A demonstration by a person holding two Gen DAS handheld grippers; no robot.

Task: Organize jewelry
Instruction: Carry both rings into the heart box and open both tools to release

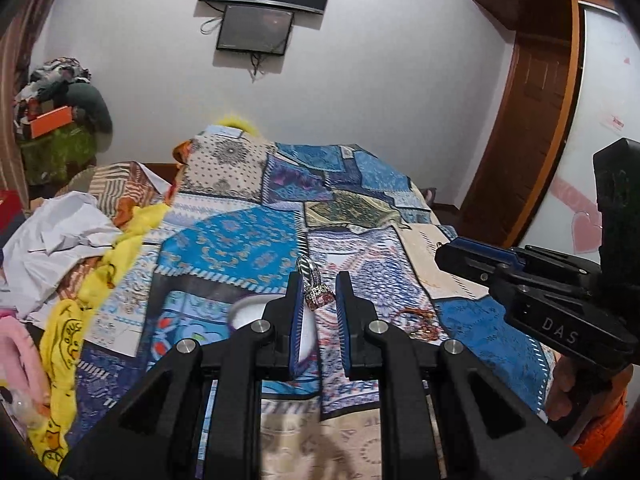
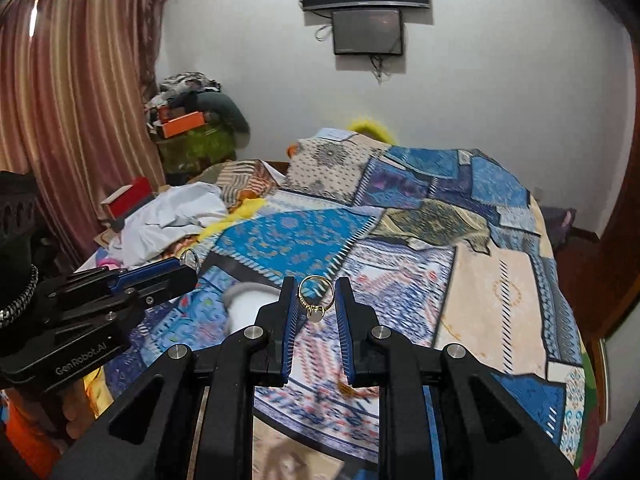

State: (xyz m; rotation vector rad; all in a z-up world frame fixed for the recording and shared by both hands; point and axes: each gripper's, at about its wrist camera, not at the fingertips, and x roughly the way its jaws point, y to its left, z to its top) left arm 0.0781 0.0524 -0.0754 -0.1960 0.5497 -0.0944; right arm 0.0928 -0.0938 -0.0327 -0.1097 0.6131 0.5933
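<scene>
My left gripper [image 1: 319, 280] is shut on a silver ring [image 1: 313, 285] with a pink stone, held above the patchwork bedspread [image 1: 248, 240]. My right gripper [image 2: 316, 286] is shut on a gold ring [image 2: 315, 295] with a pale stone, also held above the bed. The right gripper shows from the side in the left wrist view [image 1: 444, 254]. The left gripper shows in the right wrist view [image 2: 192, 266] with the silver ring [image 2: 189, 258] at its tip. A white round dish [image 1: 250, 312] lies on the bed under the left fingers; it also shows, blurred, in the right wrist view [image 2: 248, 304].
A red-orange bead bracelet [image 1: 420, 318] lies on the bedspread near the right side. Crumpled white cloth [image 1: 52, 240] and yellow cloth [image 1: 100, 272] pile up on the bed's left. A wooden wardrobe [image 1: 528, 120] stands at the right, a curtain [image 2: 72, 120] at the left.
</scene>
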